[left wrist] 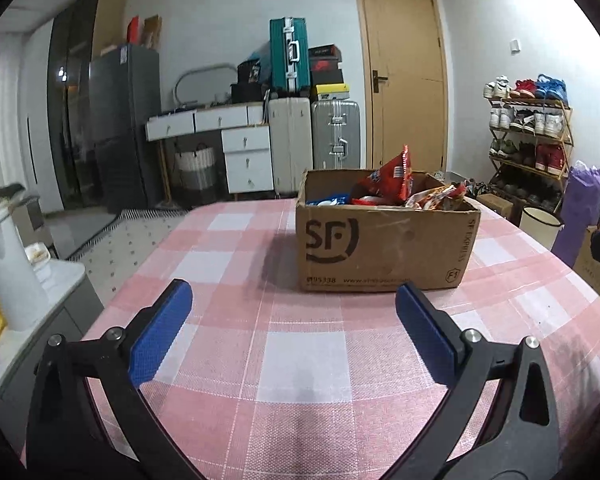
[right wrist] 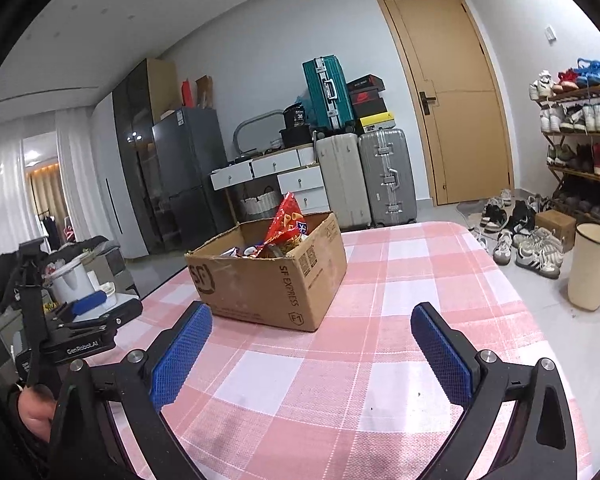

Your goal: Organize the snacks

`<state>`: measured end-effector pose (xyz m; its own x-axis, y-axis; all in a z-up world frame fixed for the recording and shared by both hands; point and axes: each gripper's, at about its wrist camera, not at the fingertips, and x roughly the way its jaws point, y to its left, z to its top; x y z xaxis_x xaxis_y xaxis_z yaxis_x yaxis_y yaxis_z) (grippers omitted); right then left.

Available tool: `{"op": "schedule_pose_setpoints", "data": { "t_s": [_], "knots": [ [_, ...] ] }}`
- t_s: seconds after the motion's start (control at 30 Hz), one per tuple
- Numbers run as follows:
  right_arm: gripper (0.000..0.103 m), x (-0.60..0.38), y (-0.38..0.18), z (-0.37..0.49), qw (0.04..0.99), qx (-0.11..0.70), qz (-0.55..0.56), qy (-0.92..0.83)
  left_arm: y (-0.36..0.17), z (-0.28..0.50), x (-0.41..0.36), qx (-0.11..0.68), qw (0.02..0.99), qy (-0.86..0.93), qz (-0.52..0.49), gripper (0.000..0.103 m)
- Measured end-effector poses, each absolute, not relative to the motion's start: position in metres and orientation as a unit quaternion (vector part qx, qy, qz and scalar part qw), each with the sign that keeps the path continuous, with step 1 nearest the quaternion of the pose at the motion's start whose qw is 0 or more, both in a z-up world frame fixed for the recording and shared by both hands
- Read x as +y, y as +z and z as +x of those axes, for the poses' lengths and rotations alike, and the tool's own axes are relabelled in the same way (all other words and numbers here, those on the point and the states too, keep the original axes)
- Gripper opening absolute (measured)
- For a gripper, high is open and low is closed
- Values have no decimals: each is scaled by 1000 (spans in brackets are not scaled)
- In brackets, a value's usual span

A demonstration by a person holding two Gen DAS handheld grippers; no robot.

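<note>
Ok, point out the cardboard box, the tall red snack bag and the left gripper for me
cardboard box [left wrist: 384,248], left wrist view, front wall.
tall red snack bag [left wrist: 396,178], left wrist view, upper half.
left gripper [left wrist: 294,322], left wrist view, midway between fingertips.

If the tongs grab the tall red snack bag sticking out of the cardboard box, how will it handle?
The tall red foil snack bag looks crinkled and puffy, so it is probably light and floppy. Its glossy film may slip between the blue pads. Contents could crush.
</note>
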<state>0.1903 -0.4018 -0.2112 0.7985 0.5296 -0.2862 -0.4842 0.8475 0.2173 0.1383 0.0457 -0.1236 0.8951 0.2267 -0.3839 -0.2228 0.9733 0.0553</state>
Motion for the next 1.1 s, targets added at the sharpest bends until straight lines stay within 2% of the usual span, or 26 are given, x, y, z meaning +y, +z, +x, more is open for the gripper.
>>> {"op": "schedule_pose_setpoints", "data": {
  "t_s": [0.27,1.1],
  "knots": [
    [102,-391,-211,184,949,159,35,271,-122,132,43,188,975,116,8,102],
    [102,-391,-213,183,948,161,37,270,-121,128,41,188,975,118,9,102]
  ]
}}
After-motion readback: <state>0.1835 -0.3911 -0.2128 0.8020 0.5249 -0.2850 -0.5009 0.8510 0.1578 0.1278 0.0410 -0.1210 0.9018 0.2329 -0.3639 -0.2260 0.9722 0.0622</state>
